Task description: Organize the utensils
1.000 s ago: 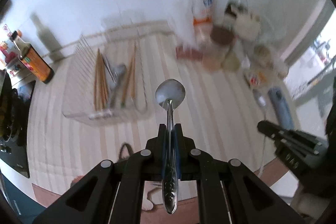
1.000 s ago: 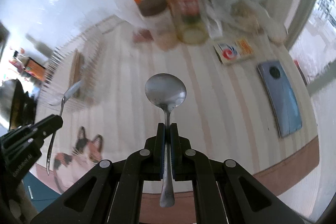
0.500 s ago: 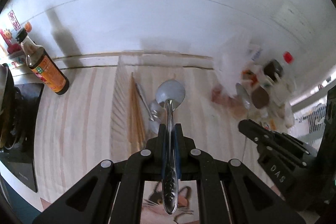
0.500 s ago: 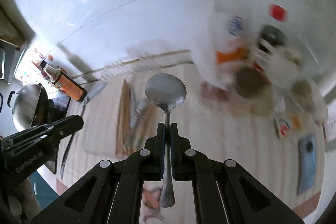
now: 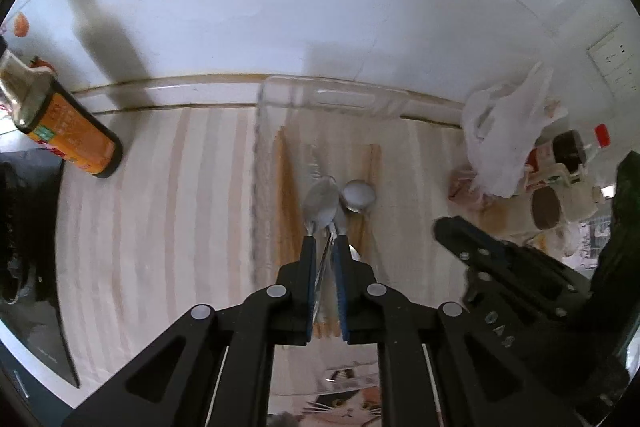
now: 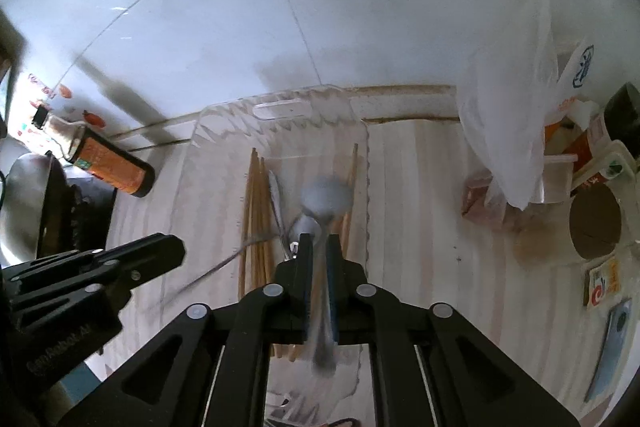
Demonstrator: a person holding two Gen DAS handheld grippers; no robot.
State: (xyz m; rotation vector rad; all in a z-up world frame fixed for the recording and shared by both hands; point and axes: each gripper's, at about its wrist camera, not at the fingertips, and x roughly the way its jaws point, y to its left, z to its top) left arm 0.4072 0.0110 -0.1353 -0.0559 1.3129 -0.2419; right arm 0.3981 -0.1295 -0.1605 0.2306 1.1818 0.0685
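Spoons sit between both sets of tongs, both above the clear plastic tray (image 5: 320, 95) on the striped tabletop (image 5: 168, 211).

Left tongs (image 5: 324, 247): jaws opening, pointed steeply down over the tray. A metal spoon (image 5: 320, 205) lies in the gap, bowl just past the tips, thin handle slanting back between the blue pads. The pads do not appear to press on it; daylight shows on both sides of the handle.

Right tongs (image 6: 320, 247): jaws opening as well. Second spoon (image 6: 326, 197) is blurred, bowl ahead of the tips, handle running back through the gap. Whether the pads touch it I cannot tell because of the blur.

Tray contents, right wrist view: wooden chopsticks (image 6: 254, 211) in a bundle on the left side, more along the right wall, other metal cutlery between them. Both spoons are over this middle part.

Surroundings: sauce bottle with orange label (image 5: 64, 131) stands well to the left of the tray; white plastic bag (image 6: 508, 99) and jars to the right. Each pair of tongs shows at the edge of the other's view.
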